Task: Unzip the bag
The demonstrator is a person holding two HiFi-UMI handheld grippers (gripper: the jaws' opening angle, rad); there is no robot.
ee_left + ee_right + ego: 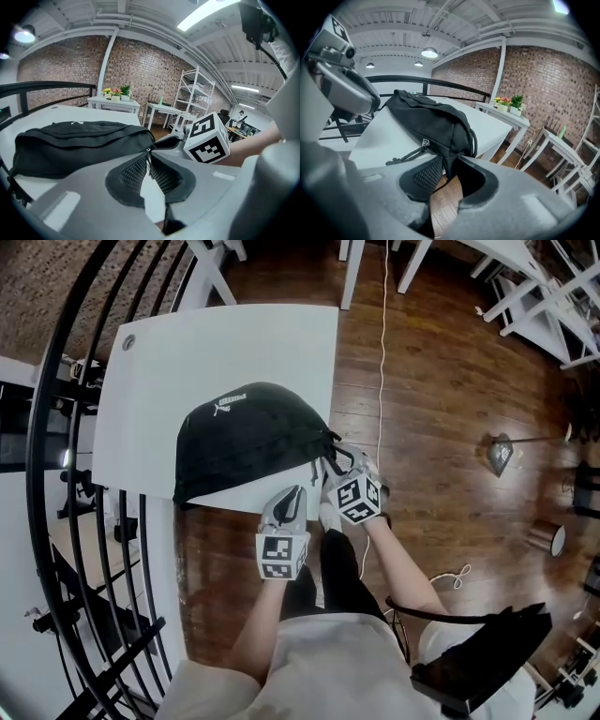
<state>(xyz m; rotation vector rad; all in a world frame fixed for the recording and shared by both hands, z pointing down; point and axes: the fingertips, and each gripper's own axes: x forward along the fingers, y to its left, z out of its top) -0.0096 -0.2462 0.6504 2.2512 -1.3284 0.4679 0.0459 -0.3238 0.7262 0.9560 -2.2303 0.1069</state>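
A black bag (244, 437) lies on the white table (187, 343), near its front edge. My left gripper (298, 491) is at the bag's near side; in the left gripper view (148, 154) its jaws are shut, tips meeting at the bag (79, 140). I cannot tell whether they pinch anything. My right gripper (336, 465) is at the bag's right end. In the right gripper view (450, 161) its jaws stand open with the bag's (436, 122) end corner between them. A metal zipper pull (425, 143) with a black cord (401, 158) lies just left of the jaws.
A black railing (66, 427) curves round the table's left side. The table's right edge drops to wood floor (431, 381) with a white cable (382, 352). White furniture legs (352, 273) stand behind. A lamp (500, 454) lies on the floor at right.
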